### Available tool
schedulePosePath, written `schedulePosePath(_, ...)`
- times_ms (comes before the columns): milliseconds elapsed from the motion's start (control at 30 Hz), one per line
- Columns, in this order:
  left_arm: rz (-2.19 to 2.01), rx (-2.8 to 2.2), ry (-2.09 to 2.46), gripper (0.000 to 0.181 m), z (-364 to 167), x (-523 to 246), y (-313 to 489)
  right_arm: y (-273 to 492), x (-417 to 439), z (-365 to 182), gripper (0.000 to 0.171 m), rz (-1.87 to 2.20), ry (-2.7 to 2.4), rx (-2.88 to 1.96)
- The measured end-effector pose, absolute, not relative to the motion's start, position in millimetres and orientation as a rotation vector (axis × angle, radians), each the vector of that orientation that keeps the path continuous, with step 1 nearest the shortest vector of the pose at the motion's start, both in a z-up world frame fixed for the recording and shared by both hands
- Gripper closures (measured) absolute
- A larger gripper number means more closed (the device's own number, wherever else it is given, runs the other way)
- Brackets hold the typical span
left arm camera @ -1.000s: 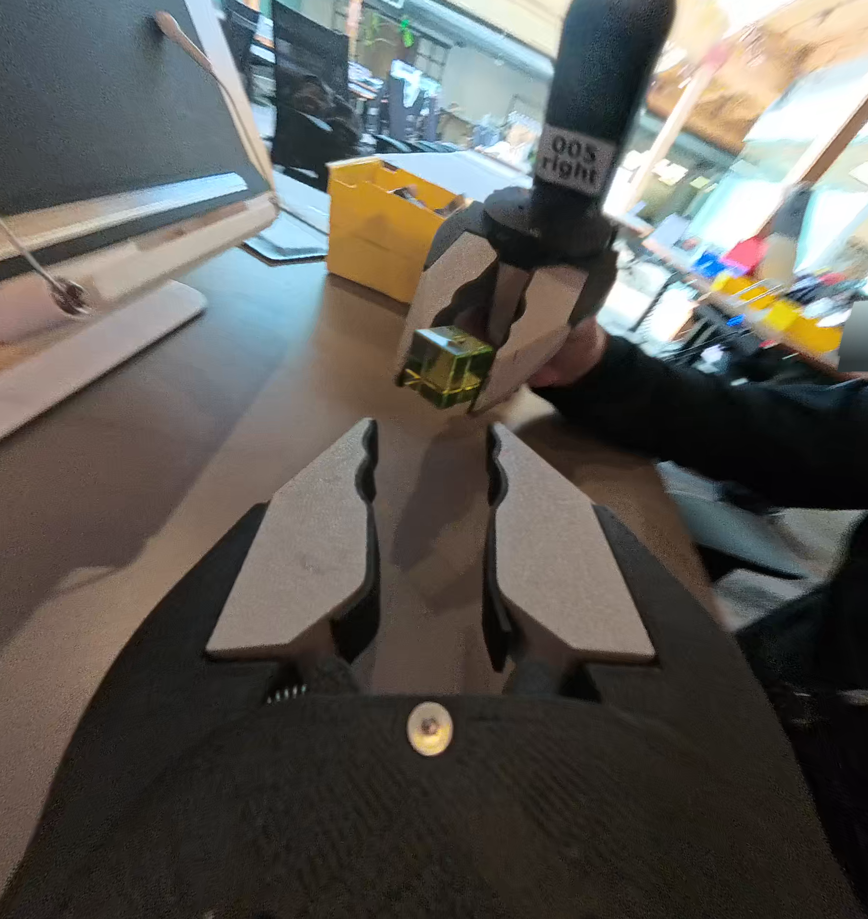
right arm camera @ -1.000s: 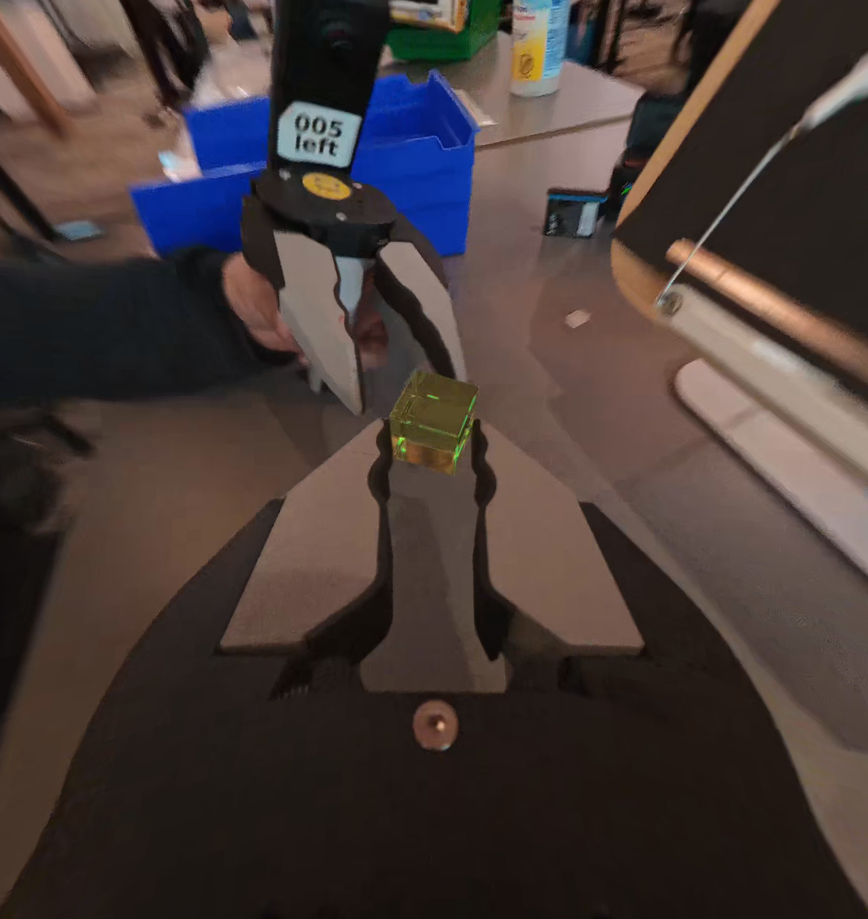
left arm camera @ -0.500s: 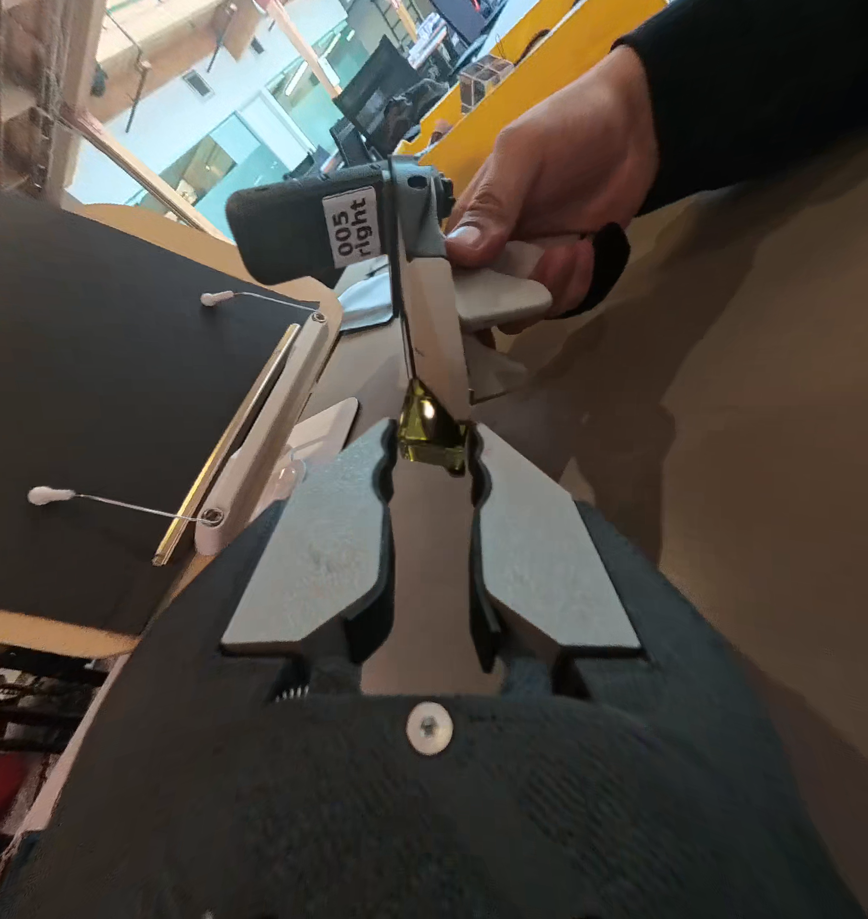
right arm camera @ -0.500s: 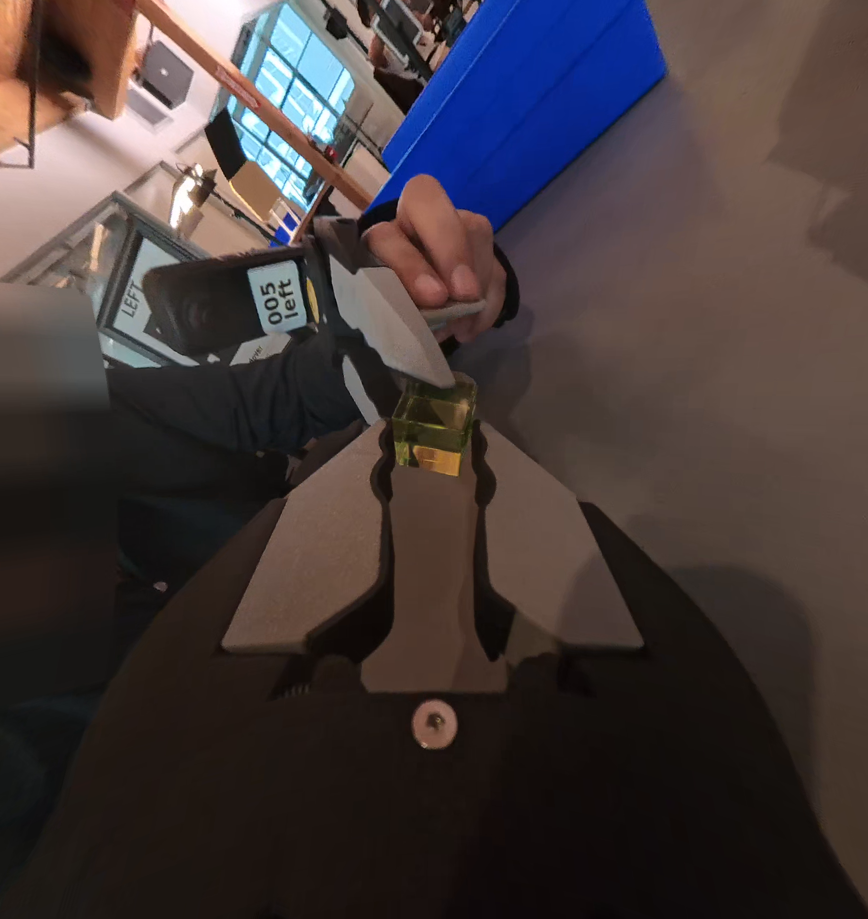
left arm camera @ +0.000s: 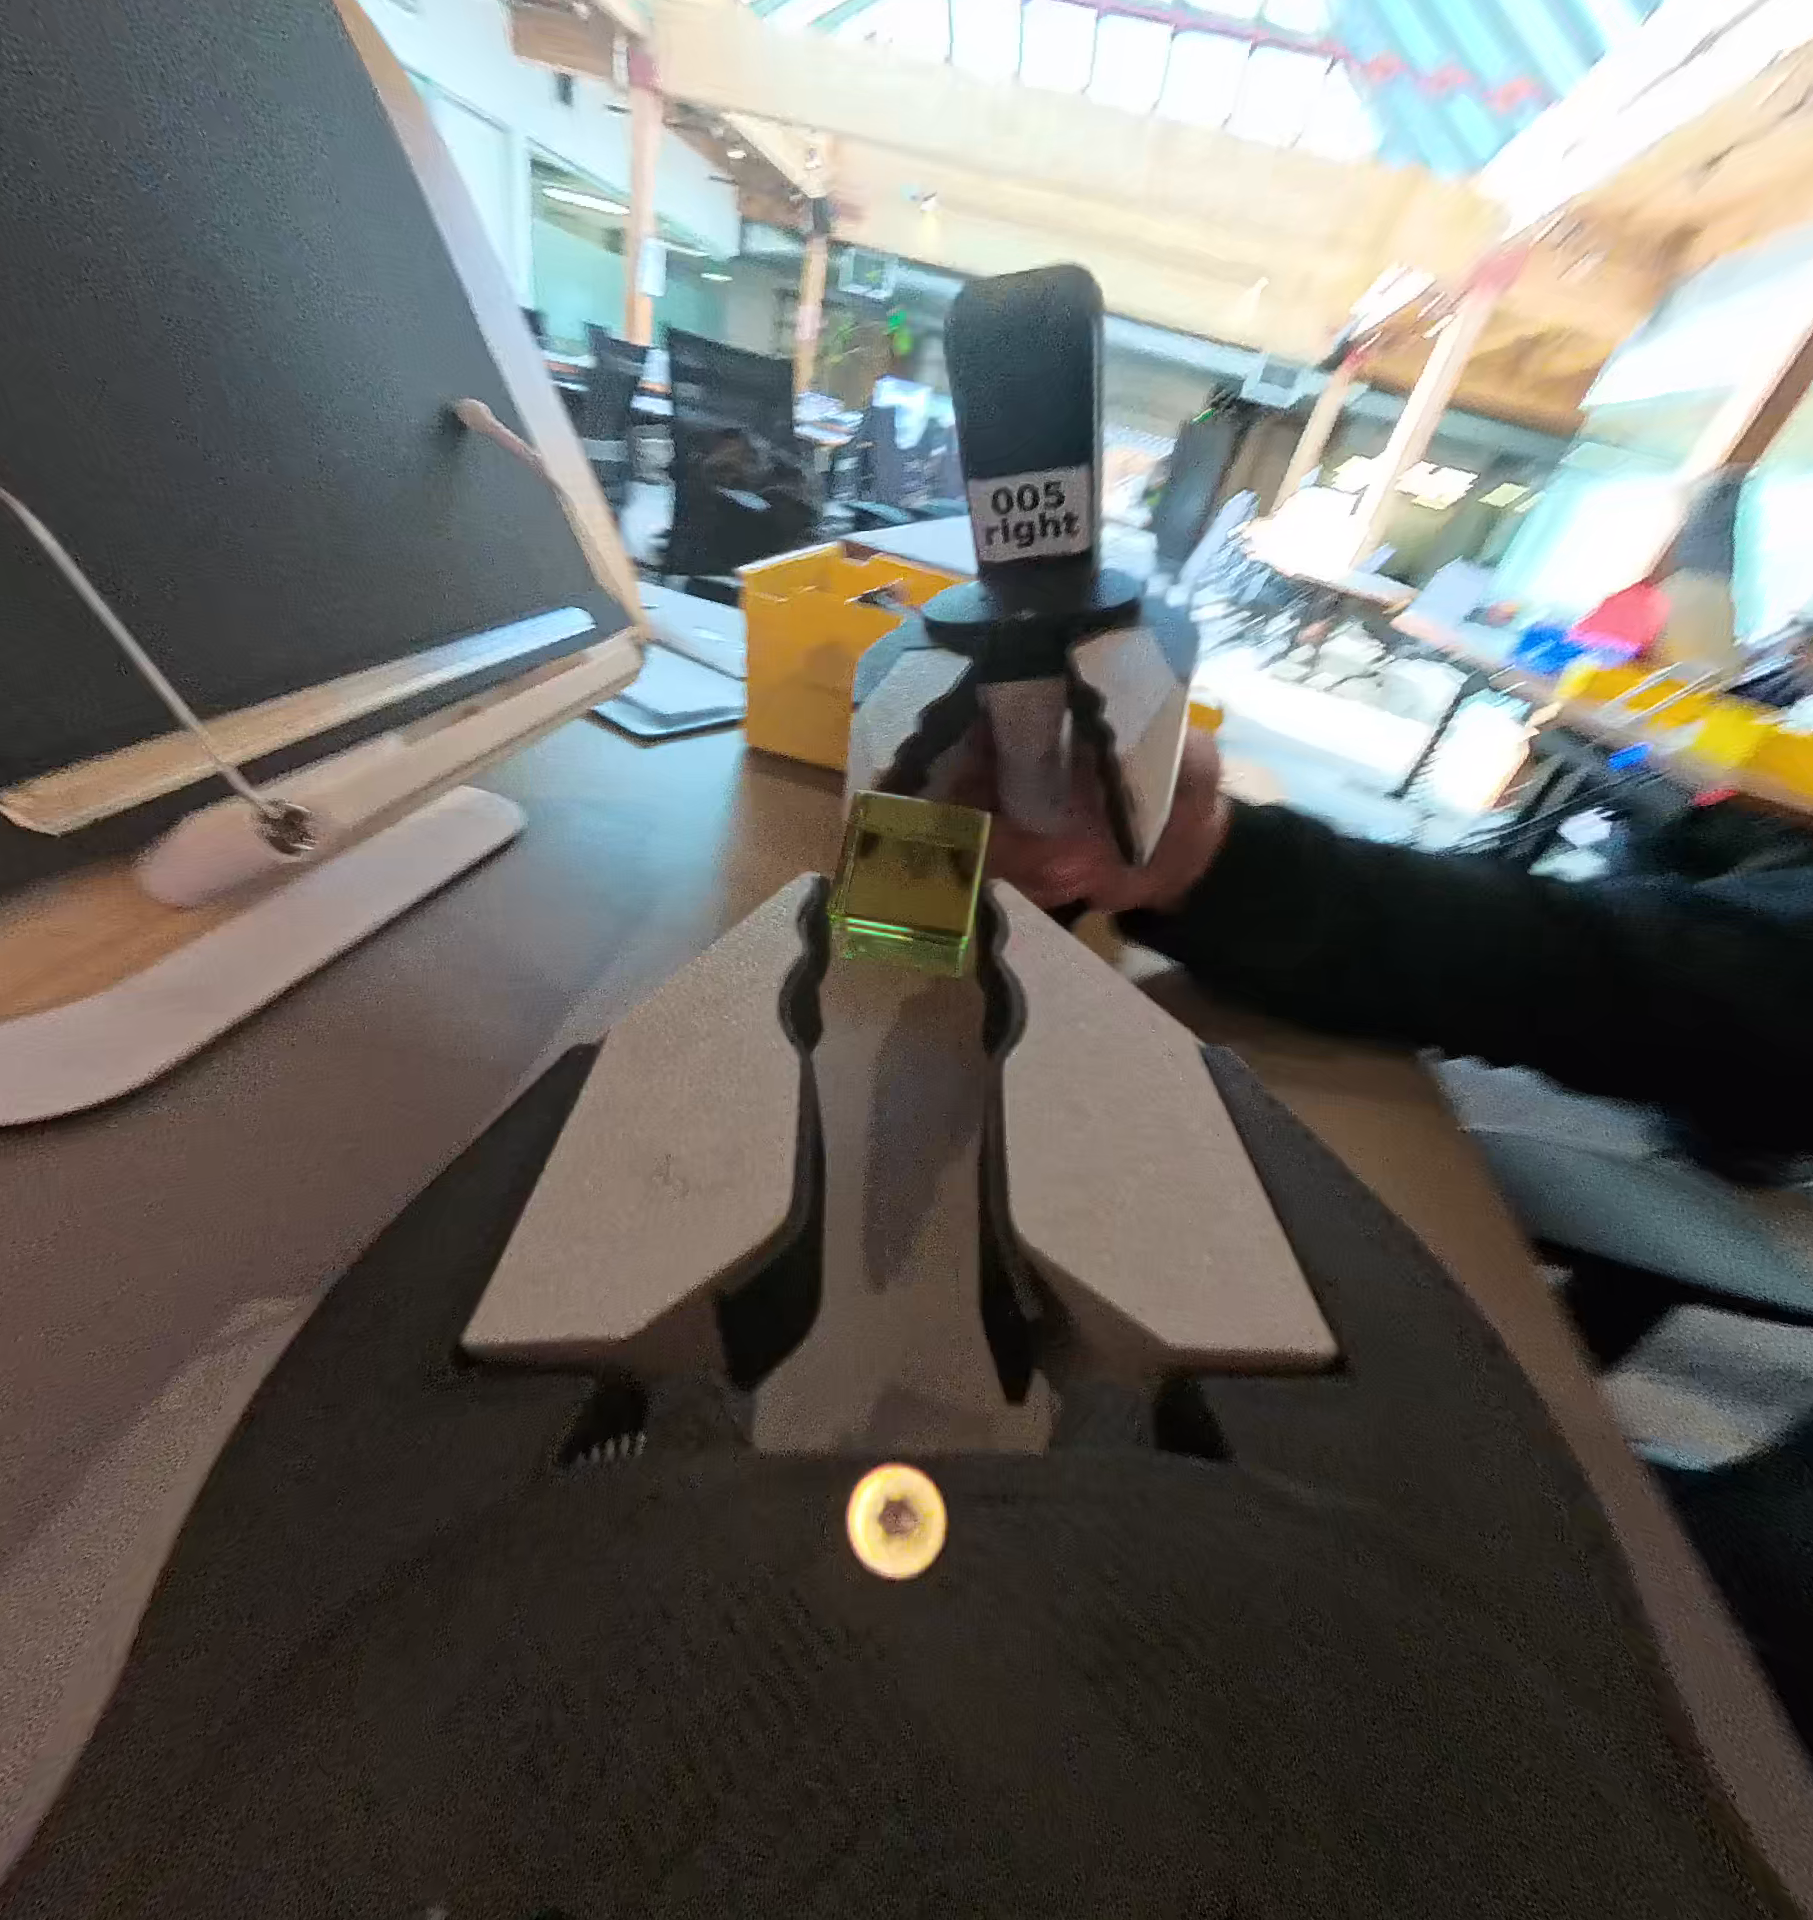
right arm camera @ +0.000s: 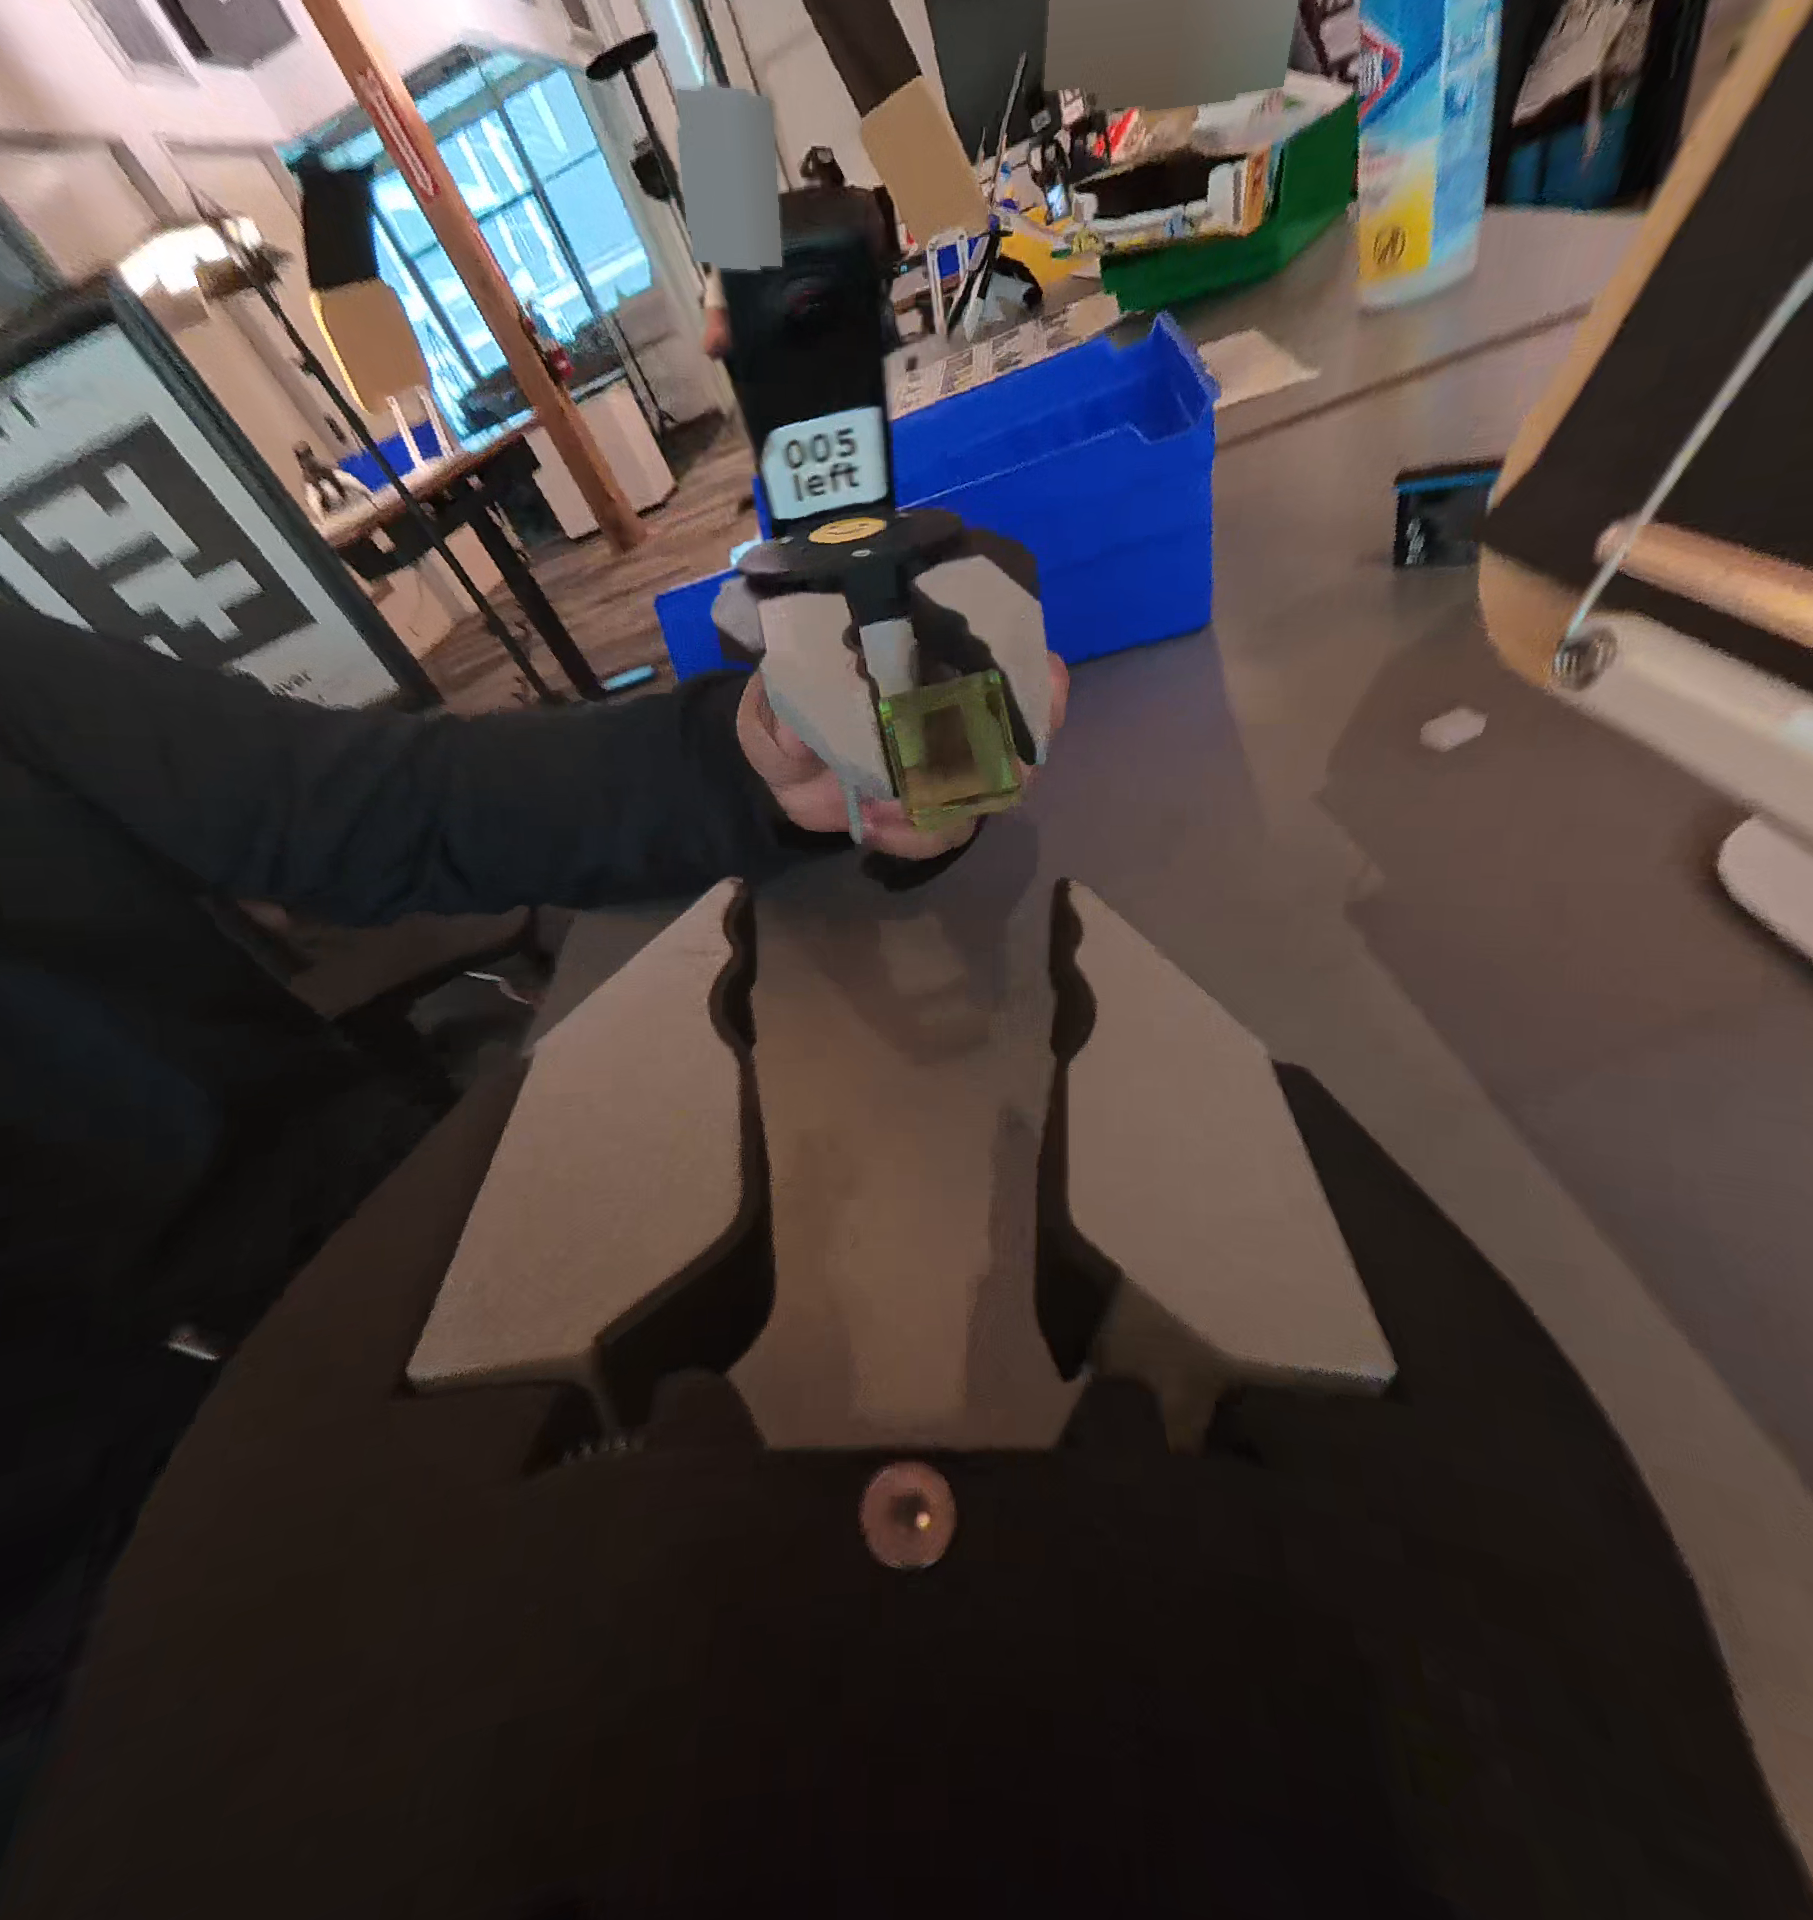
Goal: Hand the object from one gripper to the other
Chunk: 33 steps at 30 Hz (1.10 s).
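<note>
A clear yellow-green cube (left arm camera: pixel 907 896) sits between the tips of my left gripper (left arm camera: pixel 897 914), which is shut on it and holds it above the brown table. The cube also shows in the right wrist view (right arm camera: pixel 949 756), in the left gripper (right arm camera: pixel 938 743) facing me. My right gripper (right arm camera: pixel 900 914) is open and empty, a little short of the cube. In the left wrist view the right gripper (left arm camera: pixel 1006 800) stands just behind the cube with its jaws apart, held by a hand in a black sleeve.
A tilted black board (left arm camera: pixel 206 343) on a white stand (left arm camera: pixel 206 997) with thin wire arms stands beside the grippers. A yellow bin (left arm camera: pixel 808 665) sits behind. A blue bin (right arm camera: pixel 1068 509), a small black box (right arm camera: pixel 1437 514) and a green crate (right arm camera: pixel 1234 223) lie beyond the left gripper. My two grippers' fingertips are within a few centimetres of each other.
The cube has passed from my right gripper to my left. Both grippers rolled sideways to meet, then came back level. The right gripper opened and drew back.
</note>
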<state>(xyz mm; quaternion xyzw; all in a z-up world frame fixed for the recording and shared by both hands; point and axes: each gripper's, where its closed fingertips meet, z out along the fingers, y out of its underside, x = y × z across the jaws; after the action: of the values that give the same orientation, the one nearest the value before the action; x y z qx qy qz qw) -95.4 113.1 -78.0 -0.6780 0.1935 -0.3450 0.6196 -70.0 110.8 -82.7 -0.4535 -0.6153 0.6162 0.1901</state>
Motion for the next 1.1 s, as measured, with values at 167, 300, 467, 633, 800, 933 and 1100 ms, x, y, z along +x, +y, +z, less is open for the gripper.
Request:
schedulePosePath(167, -1.018, -1.564, 0.375, 0.156, -78.5, -91.4, 110.7, 99.9, -76.0, -97.5, 0.108, 1.261, -1.848, -1.091)
schedulePosePath(300, -1.134, -1.62, 0.371, 0.156, -89.3, -81.9, 108.7, 106.3, -85.0, -100.5, 0.106, 0.898, -1.794, -0.983)
schedulePosePath(467, -1.241, -1.637, 0.303, 0.156, -93.5, -72.8, 110.4, 105.9, -90.9, -108.7, 0.116, 0.559, -1.786, -0.827)
schedulePosePath(633, -1.242, -1.662, 0.317, 0.157, -100.5, -68.1, 110.7, 103.4, -92.5, -107.4, 0.139, 0.465, -1.761, -0.757)
schedulePosePath(800, -1.194, -1.665, 0.315, 0.157, -99.2, -73.9, 112.6, 111.0, -92.9, -106.3, 0.139, 0.588, -1.754, -0.89)
schedulePosePath(933, -0.965, -1.649, 0.389, 0.151, -94.6, -90.3, 115.4, 136.0, -89.0, -93.6, 0.139, 0.768, -1.647, -1.083)
schedulePosePath(1100, -0.62, -1.707, 0.516, 0.129, -110.7, -90.8, 121.5, 146.6, -83.6, -82.0, 0.139, 1.221, -1.526, -1.338)
